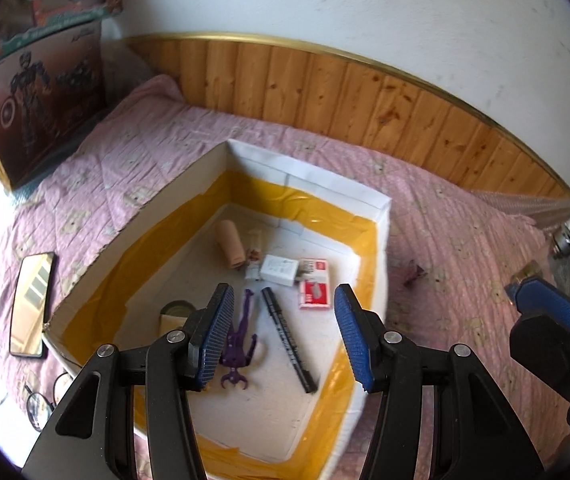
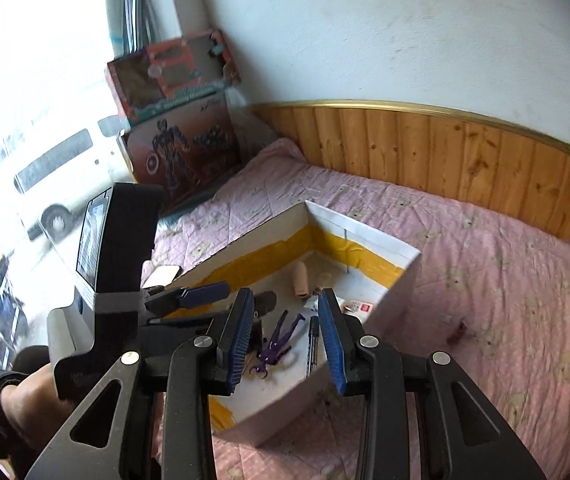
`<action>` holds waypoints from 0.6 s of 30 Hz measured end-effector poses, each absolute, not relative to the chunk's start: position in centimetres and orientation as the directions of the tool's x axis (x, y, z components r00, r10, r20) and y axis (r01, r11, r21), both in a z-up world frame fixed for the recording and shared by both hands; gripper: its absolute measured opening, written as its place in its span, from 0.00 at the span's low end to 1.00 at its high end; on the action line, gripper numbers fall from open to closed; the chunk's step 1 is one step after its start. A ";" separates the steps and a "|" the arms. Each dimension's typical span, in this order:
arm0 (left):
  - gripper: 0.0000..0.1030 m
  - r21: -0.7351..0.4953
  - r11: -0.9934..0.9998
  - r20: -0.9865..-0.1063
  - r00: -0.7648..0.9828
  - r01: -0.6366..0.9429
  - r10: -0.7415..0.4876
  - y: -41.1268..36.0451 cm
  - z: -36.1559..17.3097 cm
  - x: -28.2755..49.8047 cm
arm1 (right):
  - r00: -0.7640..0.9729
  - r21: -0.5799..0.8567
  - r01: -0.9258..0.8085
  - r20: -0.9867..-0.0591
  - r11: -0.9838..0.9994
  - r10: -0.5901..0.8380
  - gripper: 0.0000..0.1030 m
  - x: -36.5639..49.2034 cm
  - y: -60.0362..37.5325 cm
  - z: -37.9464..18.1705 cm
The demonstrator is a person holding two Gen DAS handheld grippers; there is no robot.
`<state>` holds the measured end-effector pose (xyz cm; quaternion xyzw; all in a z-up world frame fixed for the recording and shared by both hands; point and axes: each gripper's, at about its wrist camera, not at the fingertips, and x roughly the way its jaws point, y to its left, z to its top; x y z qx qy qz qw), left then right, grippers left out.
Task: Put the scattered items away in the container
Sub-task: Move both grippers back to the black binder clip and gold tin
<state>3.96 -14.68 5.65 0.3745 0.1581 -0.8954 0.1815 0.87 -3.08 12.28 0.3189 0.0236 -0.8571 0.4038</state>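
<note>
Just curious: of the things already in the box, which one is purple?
The small figure, lying flat beside the black pen. The other things in the box are white, red or tan.

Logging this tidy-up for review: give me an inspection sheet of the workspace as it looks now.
Surface: pink quilt, wrinkled.
Job's things: white box holds black marker, purple figure, white adapter, red-white packet, tan roll.
Clutter: mirror and glasses outside the box.
Grippers: left gripper open, empty; right gripper open, empty.
Cables: nothing seen.
Surroundings: wood panelling, toy cartons.
</note>
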 end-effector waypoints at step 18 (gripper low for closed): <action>0.54 -0.155 -0.967 -0.722 -0.692 0.200 -0.027 -6.0 3.5 0.0 | -0.550 0.396 0.361 -0.640 -0.844 -0.536 0.34 -4.9 11.4 4.0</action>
